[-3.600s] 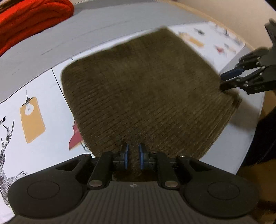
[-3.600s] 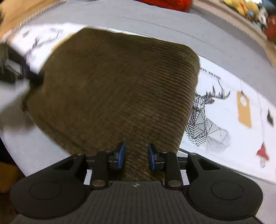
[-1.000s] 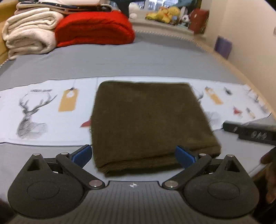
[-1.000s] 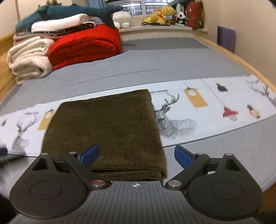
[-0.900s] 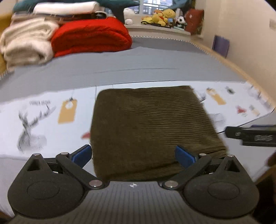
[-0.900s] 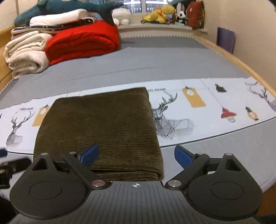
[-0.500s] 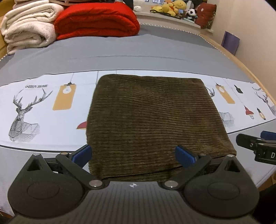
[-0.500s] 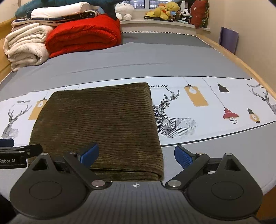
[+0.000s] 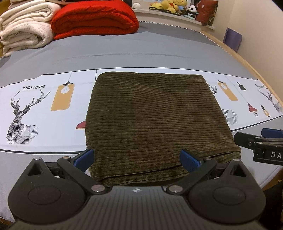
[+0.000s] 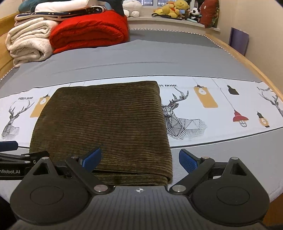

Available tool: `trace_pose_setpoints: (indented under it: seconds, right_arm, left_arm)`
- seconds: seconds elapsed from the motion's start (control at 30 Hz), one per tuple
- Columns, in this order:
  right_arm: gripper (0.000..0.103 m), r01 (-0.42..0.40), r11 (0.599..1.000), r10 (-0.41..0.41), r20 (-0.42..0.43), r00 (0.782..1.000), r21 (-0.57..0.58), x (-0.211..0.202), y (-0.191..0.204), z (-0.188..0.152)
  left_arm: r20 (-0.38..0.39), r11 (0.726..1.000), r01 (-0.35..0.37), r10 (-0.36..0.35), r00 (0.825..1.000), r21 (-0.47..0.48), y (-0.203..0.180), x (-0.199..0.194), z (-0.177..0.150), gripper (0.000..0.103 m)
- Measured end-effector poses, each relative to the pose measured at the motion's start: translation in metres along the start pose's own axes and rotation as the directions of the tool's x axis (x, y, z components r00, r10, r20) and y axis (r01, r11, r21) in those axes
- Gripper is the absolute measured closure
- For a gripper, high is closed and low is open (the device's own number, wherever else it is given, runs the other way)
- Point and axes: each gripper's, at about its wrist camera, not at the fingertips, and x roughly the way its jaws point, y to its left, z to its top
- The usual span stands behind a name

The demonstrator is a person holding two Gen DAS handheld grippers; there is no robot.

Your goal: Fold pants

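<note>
Two views. Left wrist view: left gripper (image 9: 137, 157) jaws now spread wide, no longer pinching pants (image 9: 155, 116); pulled back to near edge. Pants lie as flat folded rectangle on bed (image 9: 141, 49).

Right wrist view: right gripper (image 10: 139, 158) jaws likewise spread, empty. Pants released; fold looks finished.

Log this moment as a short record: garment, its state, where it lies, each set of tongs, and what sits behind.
garment: olive corduroy pants
state: folded into a flat, neat rectangle
surface: printed deer-and-lamp strip on a grey bed
left tongs: open, holding nothing, at the near edge
right tongs: open, holding nothing, at the near right corner
behind: red blanket beside cream blanket; plush toys on the ledge
</note>
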Motion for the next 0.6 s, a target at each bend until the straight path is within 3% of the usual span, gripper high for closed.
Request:
trace_pose_setpoints:
  seconds: [0.6]
  right_arm:
    - [0.008, -0.006, 1.000, 0.006, 0.002, 1.000, -0.024, -0.0015, 0.0056, -0.0002]
  left_arm:
    - [-0.008, 1.000, 0.006, -0.006, 1.000, -0.010, -0.0002, -0.0002, 0.0001, 0.000]
